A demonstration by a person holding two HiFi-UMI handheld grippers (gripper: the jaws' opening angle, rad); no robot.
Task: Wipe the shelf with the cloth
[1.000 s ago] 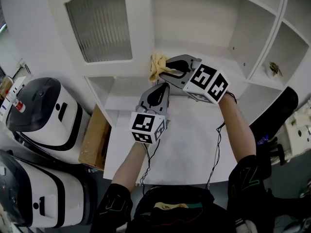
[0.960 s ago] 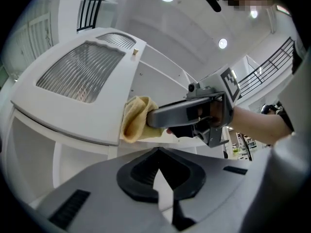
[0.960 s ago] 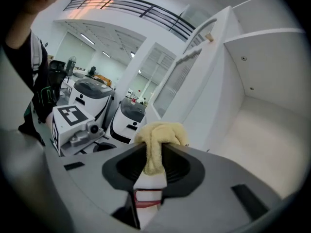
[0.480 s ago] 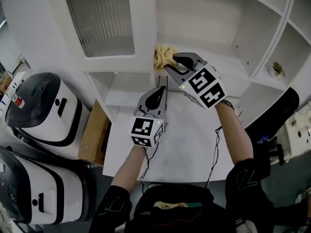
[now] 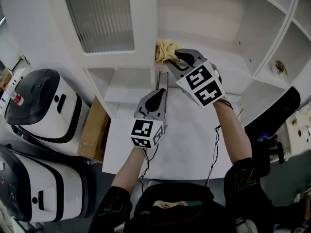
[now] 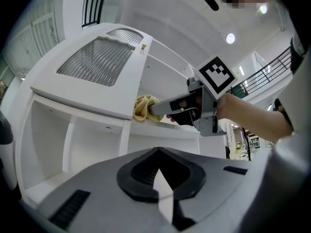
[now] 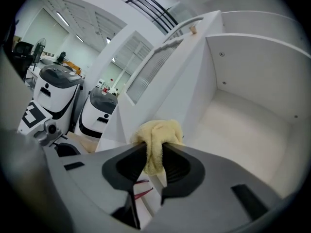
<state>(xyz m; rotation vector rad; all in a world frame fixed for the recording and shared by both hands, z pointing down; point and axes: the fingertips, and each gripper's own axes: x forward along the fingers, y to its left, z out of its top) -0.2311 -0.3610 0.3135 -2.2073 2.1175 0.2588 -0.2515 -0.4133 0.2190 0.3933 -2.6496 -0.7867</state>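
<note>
A crumpled yellow cloth (image 5: 164,50) is pinched in my right gripper (image 5: 170,58), which is shut on it. The cloth presses against the left front corner of the white shelf (image 5: 218,57), beside the cabinet's upright. In the right gripper view the cloth (image 7: 158,137) bulges out between the jaws of that gripper (image 7: 154,154), with the shelf floor (image 7: 243,135) stretching to the right. My left gripper (image 5: 162,90) hovers lower, over the white counter, shut and holding nothing. Its own view looks up at the cloth (image 6: 144,108) and the right gripper (image 6: 156,111) on the shelf edge (image 6: 165,128).
A cabinet door with ribbed glass (image 5: 99,18) stands left of the open shelf. Side cubbies lie to the right, one holding a small object (image 5: 281,68). White rounded machines (image 5: 39,108) and a cardboard box (image 5: 92,135) are on the floor at left. The white counter (image 5: 189,149) is below.
My right gripper has carried the cloth farther up and slightly right along the shelf's left corner. The left gripper has barely shifted.
</note>
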